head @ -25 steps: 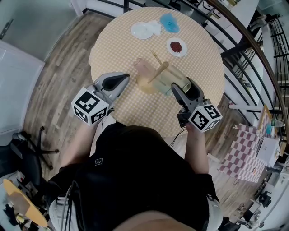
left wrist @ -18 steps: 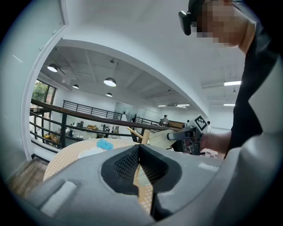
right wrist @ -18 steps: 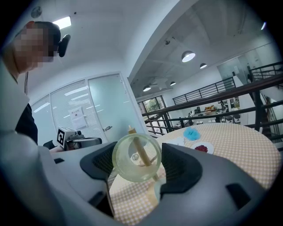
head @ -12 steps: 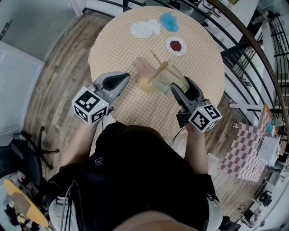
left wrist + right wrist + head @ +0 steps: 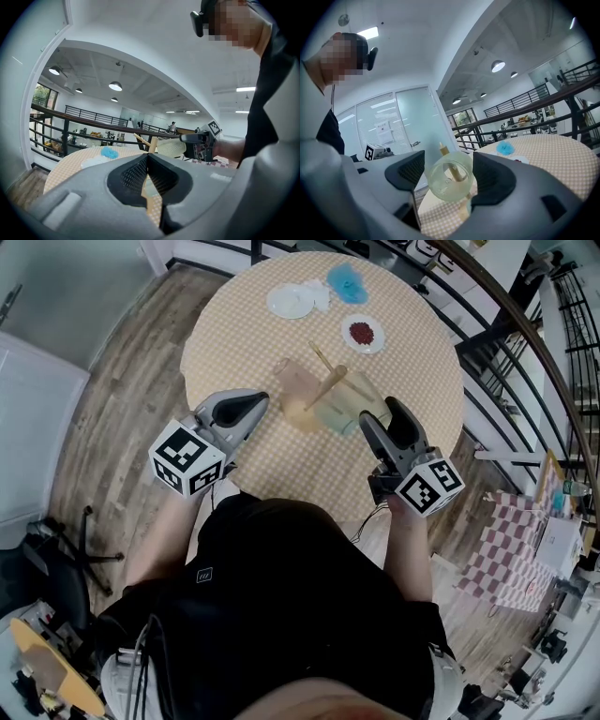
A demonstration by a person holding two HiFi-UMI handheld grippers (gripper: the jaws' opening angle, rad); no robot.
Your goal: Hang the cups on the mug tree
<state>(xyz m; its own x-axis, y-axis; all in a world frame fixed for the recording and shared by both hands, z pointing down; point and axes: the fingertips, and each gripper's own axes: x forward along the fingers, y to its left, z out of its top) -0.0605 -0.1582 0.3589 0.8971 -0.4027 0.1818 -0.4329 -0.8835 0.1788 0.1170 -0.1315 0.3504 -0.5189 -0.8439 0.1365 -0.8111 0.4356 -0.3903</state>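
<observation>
A wooden mug tree (image 5: pixel 326 385) stands near the middle of the round checked table (image 5: pixel 244 324). A pink cup (image 5: pixel 295 381) sits against its left side. To its right is a clear greenish cup (image 5: pixel 349 404), and my right gripper (image 5: pixel 378 413) is shut on it. In the right gripper view that cup (image 5: pixel 451 176) fills the gap between the pads, bottom towards the camera, with the tree's stem (image 5: pixel 442 149) showing behind it. My left gripper (image 5: pixel 262 399) rests shut and empty left of the tree; its closed jaws (image 5: pixel 147 157) point at the tree (image 5: pixel 151 143).
At the table's far side lie a white plate (image 5: pixel 291 302), a blue crumpled thing (image 5: pixel 343 282) and a small dish of red bits (image 5: pixel 364 334). A dark railing (image 5: pixel 525 343) curves past the table on the right. Wood floor lies to the left.
The right gripper has turned very slightly with the clear cup still in it. The left gripper has kept still.
</observation>
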